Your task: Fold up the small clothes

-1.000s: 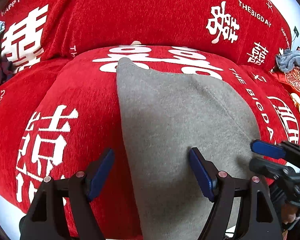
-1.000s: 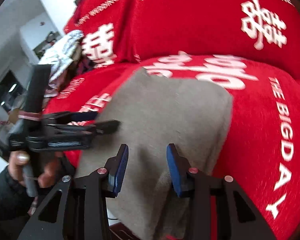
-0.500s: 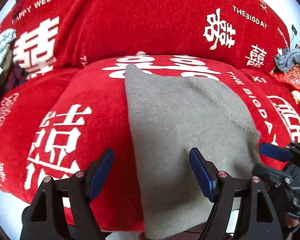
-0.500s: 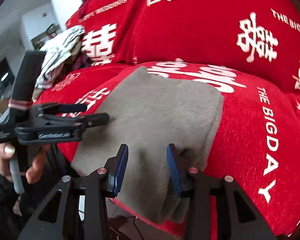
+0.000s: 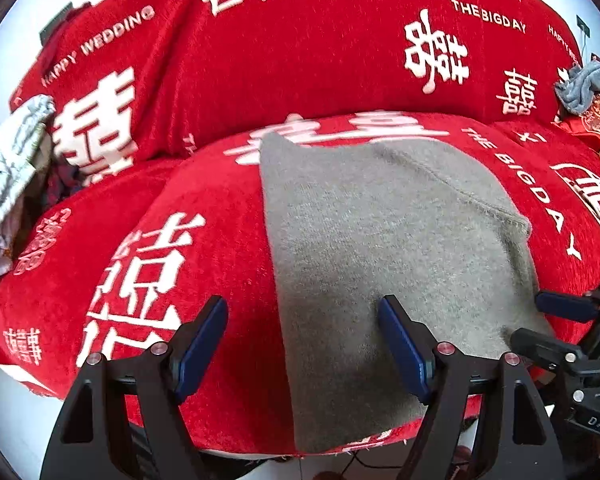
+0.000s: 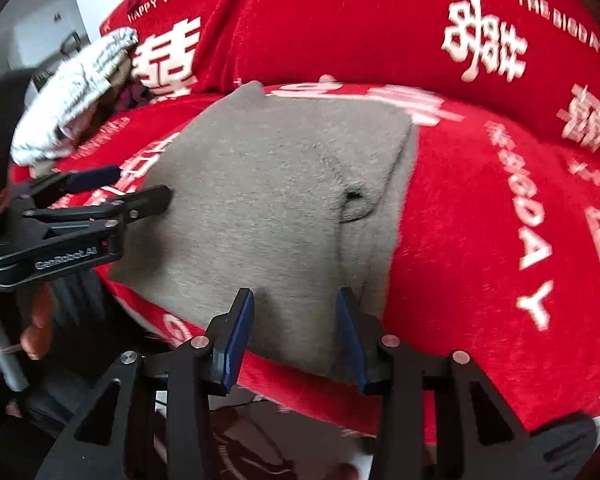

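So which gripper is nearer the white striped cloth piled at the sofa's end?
Left. The left gripper sits over the grey garment's edge, toward the white striped cloth; the right gripper is farther off.

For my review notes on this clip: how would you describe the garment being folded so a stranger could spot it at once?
Start from the sofa under its red cover with white lettering. On the middle seat cushion lies the grey garment, a plain, fuzzy, folded knit reaching the front edge. It is the only unpatterned grey piece spread flat; the white striped cloth and blue-grey cloth sit crumpled at the sofa's ends.
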A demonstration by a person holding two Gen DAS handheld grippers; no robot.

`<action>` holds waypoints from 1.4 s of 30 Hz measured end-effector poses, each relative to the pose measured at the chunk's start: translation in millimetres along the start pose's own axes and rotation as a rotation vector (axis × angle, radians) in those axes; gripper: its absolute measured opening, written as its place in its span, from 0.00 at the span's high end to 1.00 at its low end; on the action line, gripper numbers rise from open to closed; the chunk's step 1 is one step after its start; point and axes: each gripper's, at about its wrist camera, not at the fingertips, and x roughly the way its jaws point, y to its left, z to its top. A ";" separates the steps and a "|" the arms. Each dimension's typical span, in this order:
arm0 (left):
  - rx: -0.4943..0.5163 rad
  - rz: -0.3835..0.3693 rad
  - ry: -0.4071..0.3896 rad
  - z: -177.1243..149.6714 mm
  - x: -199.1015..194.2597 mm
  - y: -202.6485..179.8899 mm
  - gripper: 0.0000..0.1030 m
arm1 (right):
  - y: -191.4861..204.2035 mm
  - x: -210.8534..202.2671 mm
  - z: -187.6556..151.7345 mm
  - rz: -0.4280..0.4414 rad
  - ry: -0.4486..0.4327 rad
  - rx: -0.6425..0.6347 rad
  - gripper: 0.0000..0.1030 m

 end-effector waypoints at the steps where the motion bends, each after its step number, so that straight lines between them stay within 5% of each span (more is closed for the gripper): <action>1: 0.002 0.012 -0.019 -0.7 -3.5 -0.7 0.24 | 3.9 -5.5 0.3 -0.010 -0.017 -0.009 0.55; 5: -0.009 0.016 -0.088 -2.6 -17.7 -0.6 0.24 | 23.8 -24.8 2.8 -0.085 -0.080 -0.082 0.46; 12: -0.048 -0.004 -0.123 -3.2 -28.8 1.7 0.24 | 46.7 -31.3 5.6 -0.156 -0.095 -0.146 0.45; 15: -0.059 -0.012 -0.163 -4.4 -38.0 2.4 0.00 | 48.5 -32.9 5.2 -0.176 -0.095 -0.144 0.45; 19: -0.060 -0.030 -0.234 -5.5 -54.0 2.7 0.00 | 46.6 -33.2 6.9 -0.194 -0.094 -0.133 0.45; 25: -0.023 0.053 -0.236 -2.0 -59.1 -8.8 0.00 | 44.9 -35.7 8.5 -0.200 -0.096 -0.111 0.45; 42: -0.038 0.056 -0.209 -8.8 -61.9 -11.8 0.00 | 42.5 -41.8 10.1 -0.201 -0.097 -0.081 0.45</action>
